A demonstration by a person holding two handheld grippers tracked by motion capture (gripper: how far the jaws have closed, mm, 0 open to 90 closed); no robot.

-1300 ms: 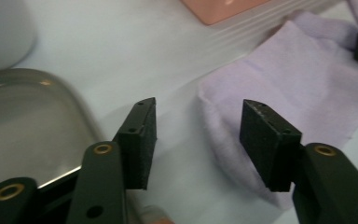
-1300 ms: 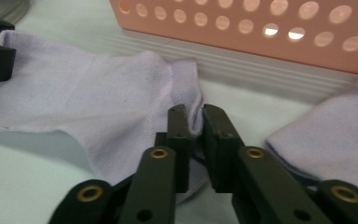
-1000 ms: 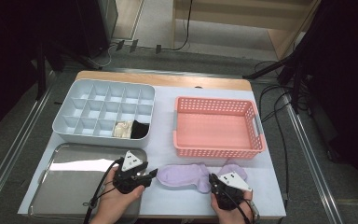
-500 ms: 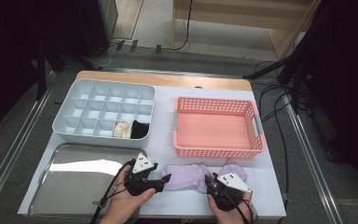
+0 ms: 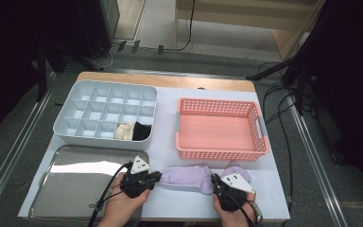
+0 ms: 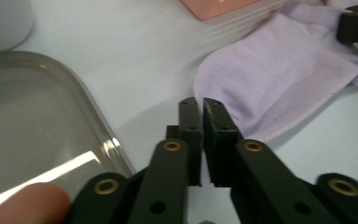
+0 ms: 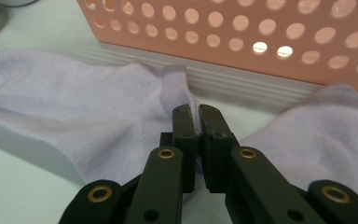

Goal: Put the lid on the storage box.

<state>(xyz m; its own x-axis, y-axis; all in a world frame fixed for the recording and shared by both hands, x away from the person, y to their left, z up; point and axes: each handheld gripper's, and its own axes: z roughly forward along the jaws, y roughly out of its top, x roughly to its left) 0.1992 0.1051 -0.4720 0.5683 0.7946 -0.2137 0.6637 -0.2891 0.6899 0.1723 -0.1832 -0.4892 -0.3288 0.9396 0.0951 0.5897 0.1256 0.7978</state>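
Where sock [image 5: 189, 175] meets basket [image 5: 220, 153] — both tools shut.

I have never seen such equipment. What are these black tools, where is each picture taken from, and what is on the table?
A person sits at a table and holds a hand tool with two black jaws in each hand. One camera looks down from above; one camera rides on each tool.

On the table lie a lilac sock, a pink basket, a white divided box and a metal tray.

The left tool has just closed at the sock's edge; whether it pinches the cloth is unclear. The right tool is shut on a fold of the sock.
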